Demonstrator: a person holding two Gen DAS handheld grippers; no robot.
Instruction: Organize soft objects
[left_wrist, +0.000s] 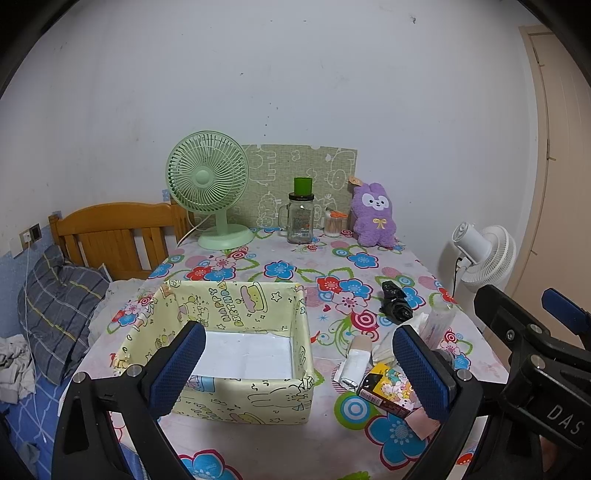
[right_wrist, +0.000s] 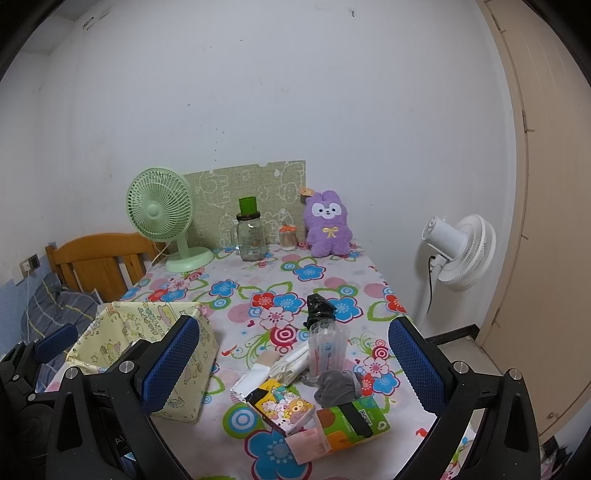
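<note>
Right wrist view: grey sock (right_wrist: 338, 386) lies crumpled near the tabletop's front right edge, among tissue packs (right_wrist: 280, 406). Yellow box (left_wrist: 236, 350) sits front left, empty. Left gripper (left_wrist: 295, 369) and right gripper (right_wrist: 295, 365) both spread wide, holding nothing.
</note>
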